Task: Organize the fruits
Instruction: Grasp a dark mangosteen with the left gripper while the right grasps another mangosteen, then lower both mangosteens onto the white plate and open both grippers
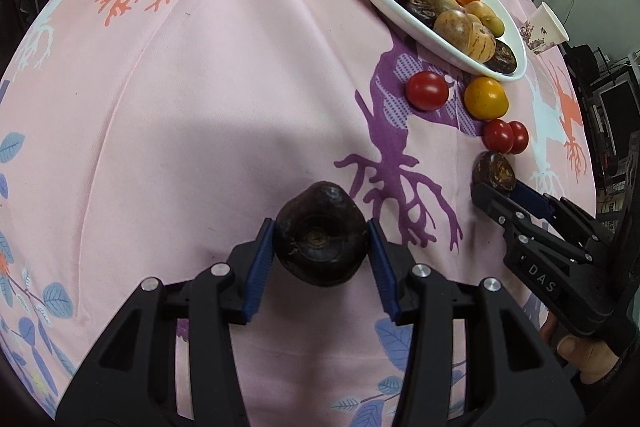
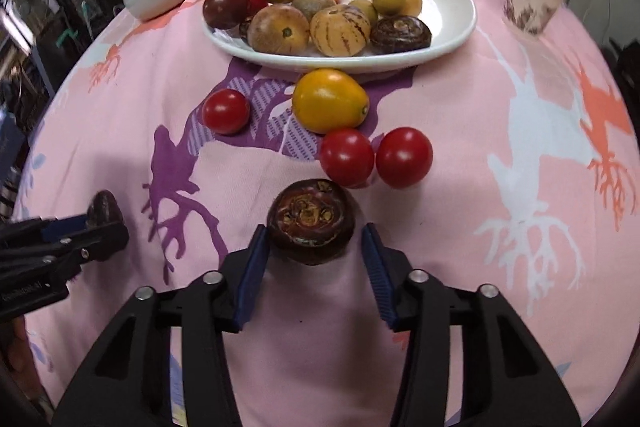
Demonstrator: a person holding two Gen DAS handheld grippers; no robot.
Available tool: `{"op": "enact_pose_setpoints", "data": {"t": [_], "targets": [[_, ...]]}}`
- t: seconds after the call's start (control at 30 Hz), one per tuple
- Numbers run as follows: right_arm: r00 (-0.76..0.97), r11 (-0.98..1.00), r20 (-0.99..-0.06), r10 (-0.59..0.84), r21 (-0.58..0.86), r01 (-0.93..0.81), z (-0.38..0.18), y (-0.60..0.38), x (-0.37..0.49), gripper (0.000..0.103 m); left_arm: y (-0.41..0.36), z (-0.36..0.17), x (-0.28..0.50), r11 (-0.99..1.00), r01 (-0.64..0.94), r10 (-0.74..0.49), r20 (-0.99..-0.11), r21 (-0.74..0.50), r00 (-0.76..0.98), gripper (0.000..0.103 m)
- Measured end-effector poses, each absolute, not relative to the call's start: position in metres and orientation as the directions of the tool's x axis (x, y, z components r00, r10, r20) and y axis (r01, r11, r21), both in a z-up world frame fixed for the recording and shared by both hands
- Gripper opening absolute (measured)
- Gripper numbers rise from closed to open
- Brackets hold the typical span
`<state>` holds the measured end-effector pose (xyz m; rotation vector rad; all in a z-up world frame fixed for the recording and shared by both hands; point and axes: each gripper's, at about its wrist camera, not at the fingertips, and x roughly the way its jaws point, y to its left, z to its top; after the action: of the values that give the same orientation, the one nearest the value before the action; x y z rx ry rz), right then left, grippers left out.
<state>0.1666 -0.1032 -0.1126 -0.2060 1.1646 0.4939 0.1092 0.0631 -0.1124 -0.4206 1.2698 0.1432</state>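
- Left wrist view: the pink-clothed counter lies below both claws.
- The white oval plate, piled with mixed fruit, sits well ahead of the right claw.
- The left claw is partly closed, both blue pads pressing a dark water chestnut, which is gripped between them.
- The right claw stands narrowly open around a second chestnut on the cloth: its left pad touches and its right pad is just clear.
- A yellow tomato lies ahead of the right claw, near the plate rim.
- Two red tomatoes lie just beyond the second chestnut, and a third red tomato lies ahead and to the left.
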Motion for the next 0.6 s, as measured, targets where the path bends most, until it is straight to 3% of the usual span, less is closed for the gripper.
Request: {"op": "enact_pose_setpoints", "data": {"t": [0.6], "targets": [[0.300, 0.903, -0.879, 0.371, 0.266, -0.338, -0.075, -0.192, 0.139, 0.041, 0.039, -0.073, 0.107, 0.936, -0.263, -0.134, -0.928, -0.234, 0.349, 0.047]]}}
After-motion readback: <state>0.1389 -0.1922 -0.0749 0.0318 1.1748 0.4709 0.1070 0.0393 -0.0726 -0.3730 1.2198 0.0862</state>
